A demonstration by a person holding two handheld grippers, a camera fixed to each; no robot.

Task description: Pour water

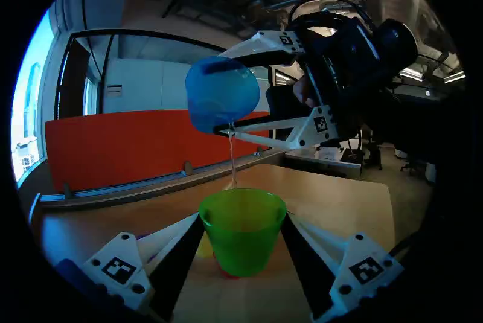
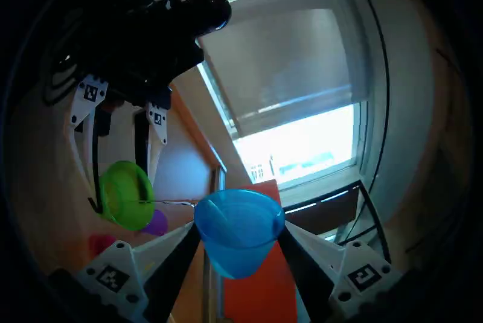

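A thread of water (image 1: 232, 160) falls from the tilted blue cup (image 1: 220, 93) into the green cup (image 1: 243, 244) below, low over the table (image 1: 338, 202). The right gripper (image 2: 238, 232) clamps the blue cup tipped to spill; the left gripper (image 1: 241, 223) clamps the green cup upright to catch it.

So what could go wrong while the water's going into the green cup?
1. The water stream is thin and seems to land near the far rim of the green cup. A small wobble could send it onto the wooden table.
2. The blue cup is tipped over in the right hand-held gripper. It might slip, or gush if tipped further.
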